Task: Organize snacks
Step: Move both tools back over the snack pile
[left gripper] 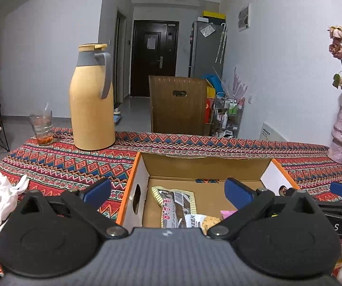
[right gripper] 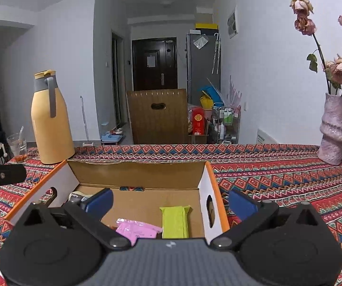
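1. Nearest, left claw (left gripper: pixel 167 191): jaws spread wide, nothing between the pads, poised over the near left part of the cardboard box (left gripper: pixel 204 165).
2. Right claw (right gripper: pixel 169 202): likewise wide open and empty, over the box's near right part.
3. Snacks lie on the box floor: brown packet (left gripper: pixel 174 208) at left, pink packet (right gripper: pixel 136 231) mid, green packet (right gripper: pixel 174 221) toward the right wall.
4. Box sits on the patterned tabletop (right gripper: pixel 278 178).
5. Farther: yellow thermos (left gripper: pixel 91 104), glass (left gripper: pixel 41 127), vase (right gripper: pixel 335 131).
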`<state>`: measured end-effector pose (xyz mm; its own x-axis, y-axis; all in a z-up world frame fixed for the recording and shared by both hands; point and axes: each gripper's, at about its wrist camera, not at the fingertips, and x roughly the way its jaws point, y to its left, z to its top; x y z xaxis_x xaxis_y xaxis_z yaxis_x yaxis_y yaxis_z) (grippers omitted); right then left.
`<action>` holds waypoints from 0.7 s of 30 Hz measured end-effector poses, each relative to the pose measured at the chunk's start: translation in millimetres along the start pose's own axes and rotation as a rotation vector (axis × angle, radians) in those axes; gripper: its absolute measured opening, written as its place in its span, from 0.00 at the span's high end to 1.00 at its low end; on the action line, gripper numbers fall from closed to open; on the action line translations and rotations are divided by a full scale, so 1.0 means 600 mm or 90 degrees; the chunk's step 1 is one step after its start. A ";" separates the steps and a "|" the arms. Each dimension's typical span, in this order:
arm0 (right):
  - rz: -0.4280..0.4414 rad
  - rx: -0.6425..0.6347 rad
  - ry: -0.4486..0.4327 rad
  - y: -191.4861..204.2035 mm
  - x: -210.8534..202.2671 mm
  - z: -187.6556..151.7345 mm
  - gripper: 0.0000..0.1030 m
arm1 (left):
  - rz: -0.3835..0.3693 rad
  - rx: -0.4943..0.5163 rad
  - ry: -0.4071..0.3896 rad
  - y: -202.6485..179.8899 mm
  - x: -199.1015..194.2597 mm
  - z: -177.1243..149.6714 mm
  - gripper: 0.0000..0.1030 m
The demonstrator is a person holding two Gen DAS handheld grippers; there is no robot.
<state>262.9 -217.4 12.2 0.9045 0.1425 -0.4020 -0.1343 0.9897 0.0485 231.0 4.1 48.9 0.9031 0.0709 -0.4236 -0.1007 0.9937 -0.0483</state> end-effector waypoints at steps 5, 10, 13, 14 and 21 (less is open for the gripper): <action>-0.003 0.000 0.000 -0.004 -0.034 -0.010 0.00 | -0.006 0.001 0.003 0.005 -0.032 -0.010 0.00; -0.002 -0.005 0.003 -0.006 -0.068 -0.028 0.00 | -0.013 0.004 0.003 0.011 -0.066 -0.027 0.00; 0.001 -0.007 0.007 -0.008 -0.092 -0.044 0.00 | -0.018 0.004 0.009 0.016 -0.085 -0.040 0.00; 0.002 -0.008 0.009 -0.008 -0.099 -0.050 0.00 | -0.019 0.004 0.010 0.017 -0.091 -0.045 0.00; 0.009 -0.018 0.027 -0.006 -0.151 -0.096 0.00 | -0.022 0.010 0.030 0.028 -0.123 -0.091 0.00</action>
<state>158.1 -234.4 -4.1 0.8846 0.1558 -0.4395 -0.1594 0.9868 0.0292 139.9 10.9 30.1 0.8853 0.0326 -0.4639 -0.0627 0.9968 -0.0496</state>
